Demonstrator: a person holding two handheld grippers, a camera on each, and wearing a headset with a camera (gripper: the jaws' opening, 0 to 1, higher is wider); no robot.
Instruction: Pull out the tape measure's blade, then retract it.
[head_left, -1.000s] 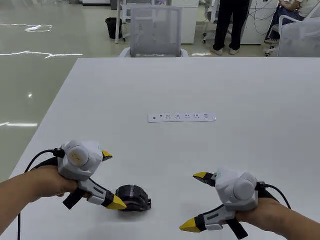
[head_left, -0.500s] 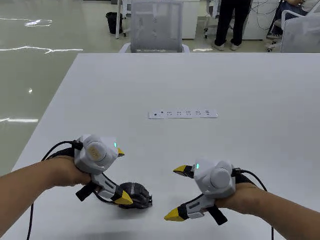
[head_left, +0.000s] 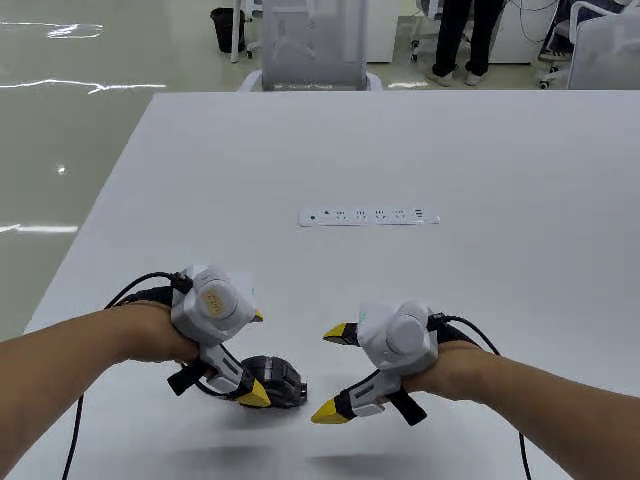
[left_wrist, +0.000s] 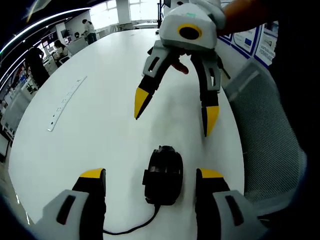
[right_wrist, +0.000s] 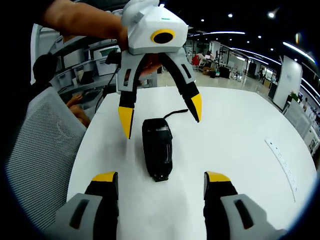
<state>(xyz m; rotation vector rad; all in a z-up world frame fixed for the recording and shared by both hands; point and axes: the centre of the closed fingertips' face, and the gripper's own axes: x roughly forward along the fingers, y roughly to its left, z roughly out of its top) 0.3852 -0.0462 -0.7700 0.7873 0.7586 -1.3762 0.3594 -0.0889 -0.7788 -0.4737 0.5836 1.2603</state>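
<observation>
A black tape measure (head_left: 277, 379) lies flat on the white table (head_left: 420, 150) near its front edge, blade not drawn out. My left gripper (head_left: 256, 356) is open, and in the left gripper view (left_wrist: 151, 174) its yellow-tipped jaws stand on either side of the case (left_wrist: 163, 174) without touching it. A thin black cord trails from the case. My right gripper (head_left: 330, 371) faces it from the right, open, with the tape measure (right_wrist: 157, 146) just ahead of its jaws (right_wrist: 161, 176). Each gripper sees the other: the right one (left_wrist: 176, 111) and the left one (right_wrist: 160, 113).
A white power strip (head_left: 368, 216) lies mid-table. A mesh chair (head_left: 312, 40) stands at the far edge, with a black bin (head_left: 225, 25) and a standing person (head_left: 460, 30) behind. The table's left edge (head_left: 100, 210) drops to a glossy floor.
Both grippers have closed in on the tape measure. The left one has slid right to straddle it; the right one has moved left toward it. The head camera has tilted down.
</observation>
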